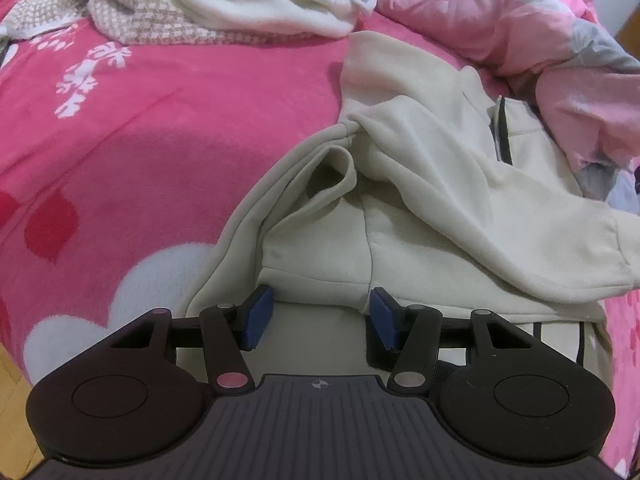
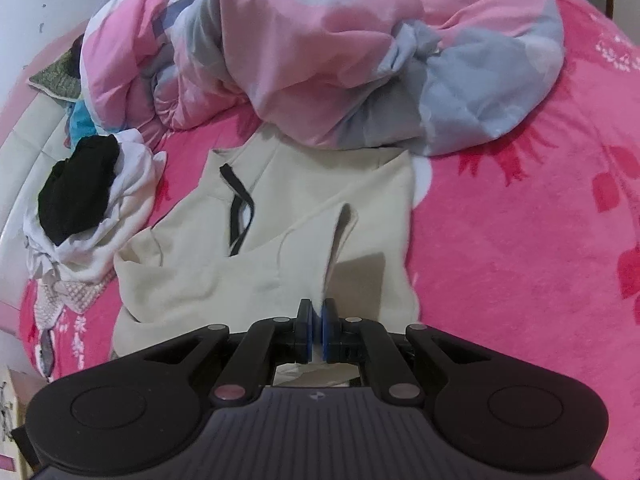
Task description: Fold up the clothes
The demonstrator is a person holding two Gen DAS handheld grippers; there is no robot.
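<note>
We note the cream hoodie (image 1: 420, 208) lying spread on the pink blanket (image 1: 180, 128) that covers the bed, near the bed's front edge, its hood end tucked against the crumpled pink-and-grey duvet (image 2: 340, 52) farther back. Our left gripper (image 1: 318, 316) hangs low over the hoodie's near hem with its blue pads (image 1: 256, 314) spread wide, nothing between them; the hem runs just beyond the tips. A sleeve (image 1: 500, 216) is folded diagonally across the body toward the right side of the left wrist view. Our right gripper (image 2: 317, 330) has its pads pressed together on a thin pinch of the hoodie's cream fabric (image 2: 320, 272), which rises in a taut ridge from the tips. A black drawcord (image 2: 240, 208) loops over the chest. In the right wrist view, a heap of white and black laundry (image 2: 88, 208) sits just left of the hoodie, at the blanket's left edge. In the left wrist view, a white garment (image 1: 256, 4) and a checked knit piece (image 1: 152, 20) lie at the far side.
</note>
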